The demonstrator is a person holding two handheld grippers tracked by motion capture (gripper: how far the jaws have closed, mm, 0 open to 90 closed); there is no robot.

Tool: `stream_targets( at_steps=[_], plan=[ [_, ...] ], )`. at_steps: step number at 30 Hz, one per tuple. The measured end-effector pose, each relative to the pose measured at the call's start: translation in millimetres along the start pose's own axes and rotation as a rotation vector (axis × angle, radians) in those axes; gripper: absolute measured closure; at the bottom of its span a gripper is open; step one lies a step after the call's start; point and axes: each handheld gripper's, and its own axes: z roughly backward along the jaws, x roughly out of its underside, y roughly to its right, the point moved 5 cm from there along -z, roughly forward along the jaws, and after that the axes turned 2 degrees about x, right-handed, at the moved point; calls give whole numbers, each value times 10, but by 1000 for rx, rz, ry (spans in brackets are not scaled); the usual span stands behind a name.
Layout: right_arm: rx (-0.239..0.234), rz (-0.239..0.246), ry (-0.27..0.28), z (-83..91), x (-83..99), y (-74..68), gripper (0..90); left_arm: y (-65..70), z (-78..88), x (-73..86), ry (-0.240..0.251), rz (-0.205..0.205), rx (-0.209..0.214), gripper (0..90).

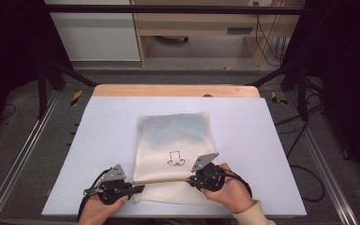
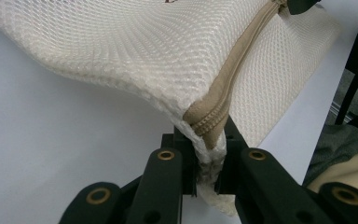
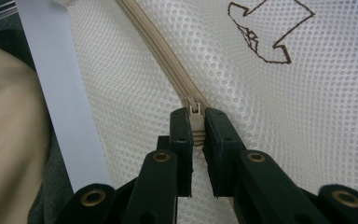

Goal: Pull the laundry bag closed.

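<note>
I keep the left gripper clamped on the mesh bag's corner to anchor it on the counter; the right gripper has its fingers pinched on the zipper pull, ready to draw it along the zipper.

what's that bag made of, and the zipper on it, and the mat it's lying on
The bag looks like cream mesh fabric, probably synthetic: small open holes show all over its weave. The zipper has a tan woven tape; its pull seems to be matching matte plastic. The mat looks like pale, smooth foam or board, without shine.
</note>
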Motion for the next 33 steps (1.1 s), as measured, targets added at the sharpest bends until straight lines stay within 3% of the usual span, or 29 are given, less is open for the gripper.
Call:
stream_targets(
  at_steps=[33],
  plan=[
    [23,-37,17,144,157,68,821,-11,29,-16,4,-5,-8,822]
  ],
)
